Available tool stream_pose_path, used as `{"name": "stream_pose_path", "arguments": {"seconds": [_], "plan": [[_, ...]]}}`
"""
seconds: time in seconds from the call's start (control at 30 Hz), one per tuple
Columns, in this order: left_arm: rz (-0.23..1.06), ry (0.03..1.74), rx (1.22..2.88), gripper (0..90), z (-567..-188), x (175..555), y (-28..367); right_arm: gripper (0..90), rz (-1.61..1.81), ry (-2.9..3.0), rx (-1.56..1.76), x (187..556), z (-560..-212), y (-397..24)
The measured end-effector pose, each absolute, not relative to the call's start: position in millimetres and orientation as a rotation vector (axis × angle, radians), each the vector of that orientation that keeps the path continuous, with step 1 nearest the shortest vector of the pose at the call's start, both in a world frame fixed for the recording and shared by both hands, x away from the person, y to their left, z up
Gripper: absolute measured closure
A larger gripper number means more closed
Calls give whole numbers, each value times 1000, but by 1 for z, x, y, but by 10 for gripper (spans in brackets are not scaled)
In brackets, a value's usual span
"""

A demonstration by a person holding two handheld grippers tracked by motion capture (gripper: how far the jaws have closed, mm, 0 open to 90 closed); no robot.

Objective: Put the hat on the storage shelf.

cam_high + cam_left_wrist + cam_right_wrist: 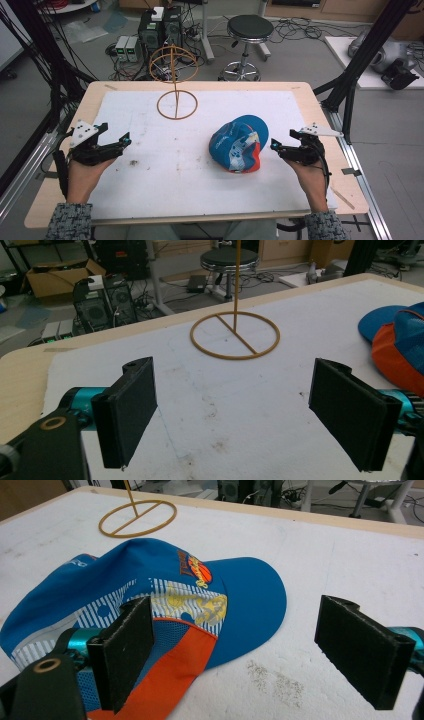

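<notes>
A blue cap (238,144) with orange and white panels lies on the white mat (150,175), right of centre; it also appears as the cap (150,590) in the right gripper view and at the right edge as the cap (400,340) in the left gripper view. A yellow wire stand (176,97) with a ring base (235,335) rises at the mat's far middle. My left gripper (125,140) rests open at the mat's left edge, nothing between its jaws. My right gripper (274,145) is open just right of the cap, its left pad (125,645) in front of the cap's side.
The wooden table (310,90) ends close behind the stand. Beyond it stand a black stool (248,30), computer towers (160,30) and loose cables on the floor. Black frame posts (350,90) flank the table at right and left.
</notes>
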State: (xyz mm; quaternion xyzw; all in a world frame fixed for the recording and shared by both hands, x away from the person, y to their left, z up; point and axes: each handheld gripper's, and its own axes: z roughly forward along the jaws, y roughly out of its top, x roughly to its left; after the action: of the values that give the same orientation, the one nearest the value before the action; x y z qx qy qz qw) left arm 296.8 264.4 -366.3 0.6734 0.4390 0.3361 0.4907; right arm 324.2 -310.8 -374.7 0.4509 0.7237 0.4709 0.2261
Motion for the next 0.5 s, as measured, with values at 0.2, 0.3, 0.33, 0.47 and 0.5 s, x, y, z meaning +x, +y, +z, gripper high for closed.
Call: {"name": "stream_pose_path", "arguments": {"seconds": [0.2,0.3,0.33,0.47,0.5], "plan": [[824,1062,1633,194,-366,297,263,152,1335,1988,1229,323,-374,-306],[823,1063,1634,194,-366,296,263,152,1345,1982,1222,322,-373,-303],[823,1062,1635,194,-366,297,263,152,1351,1970,1216,322,-373,-302],[824,1062,1629,194,-366,296,264,155,1382,1899,1216,318,-372,-292],[824,1062,1629,194,-366,296,264,157,1391,1880,1224,316,-372,-290]]}}
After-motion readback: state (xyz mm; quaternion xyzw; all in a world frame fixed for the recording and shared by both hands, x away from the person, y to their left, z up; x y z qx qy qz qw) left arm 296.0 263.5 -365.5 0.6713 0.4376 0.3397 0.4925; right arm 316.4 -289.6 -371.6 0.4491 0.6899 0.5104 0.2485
